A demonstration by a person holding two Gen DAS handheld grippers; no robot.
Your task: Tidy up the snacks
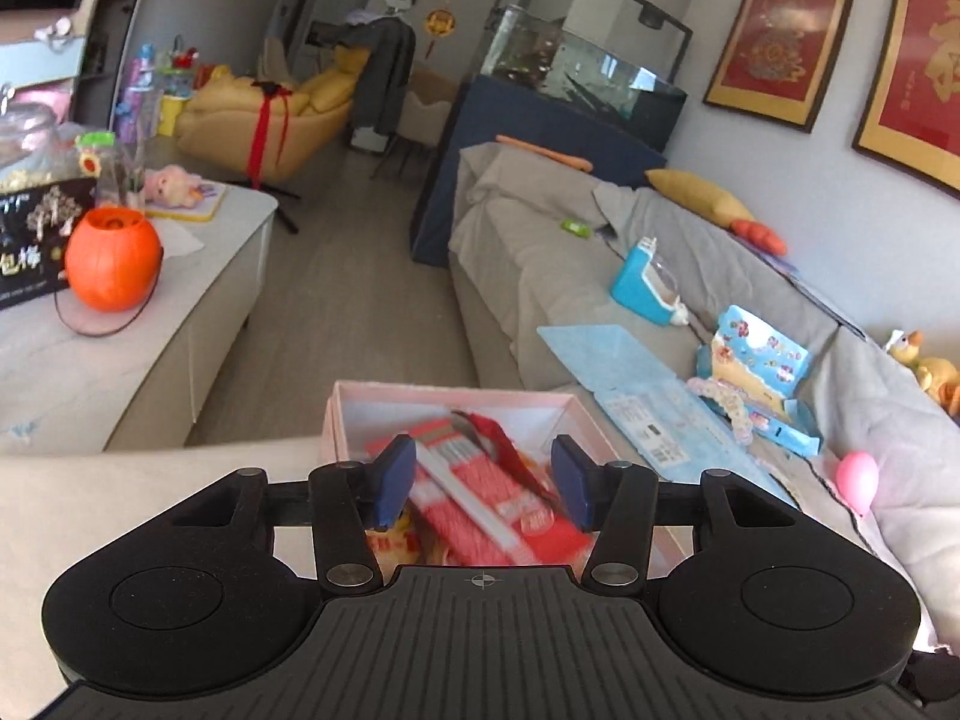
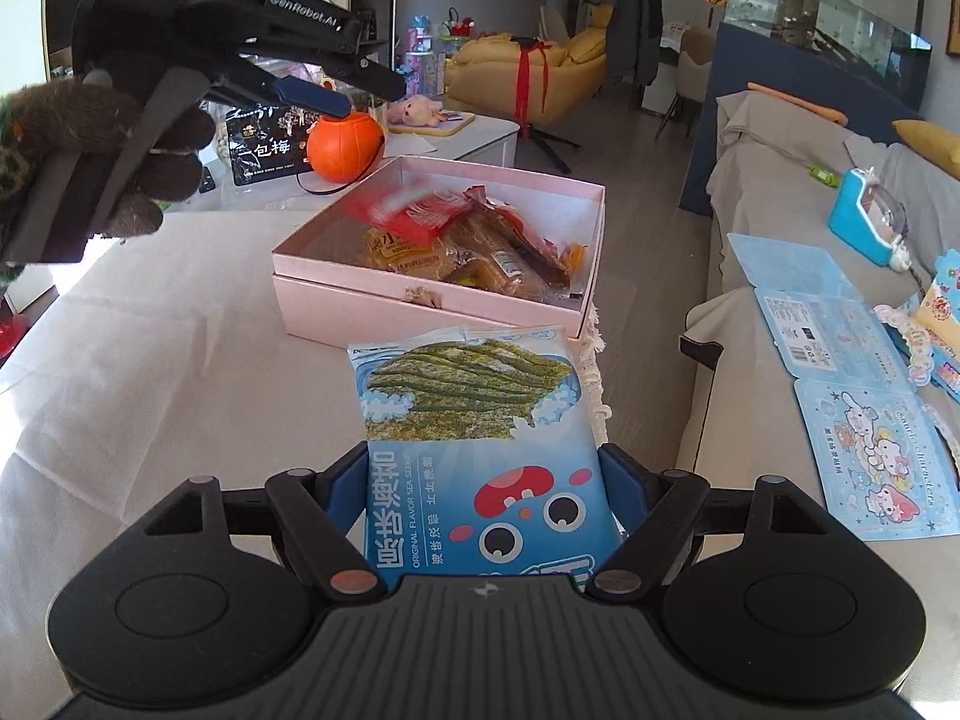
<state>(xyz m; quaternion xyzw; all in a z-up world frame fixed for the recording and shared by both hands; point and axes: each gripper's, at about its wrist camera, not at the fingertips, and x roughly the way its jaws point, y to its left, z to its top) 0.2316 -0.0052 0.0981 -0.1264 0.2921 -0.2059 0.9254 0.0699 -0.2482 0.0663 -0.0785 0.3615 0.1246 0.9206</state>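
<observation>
Seaweed pack [image 2: 480, 468] clamped in right gripper [image 2: 489, 498], just before pink box [image 2: 420, 300]; left gripper [image 1: 483, 480] open above.

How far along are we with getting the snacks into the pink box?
Mostly done: the pink box already holds several wrapped snacks, with a red snack pack lying on top. The left tongs hang open over the box with nothing between the pads. In hand: the right tongs grip the blue seaweed snack bag, not yet in the box. It is the only snack I see left outside.
</observation>
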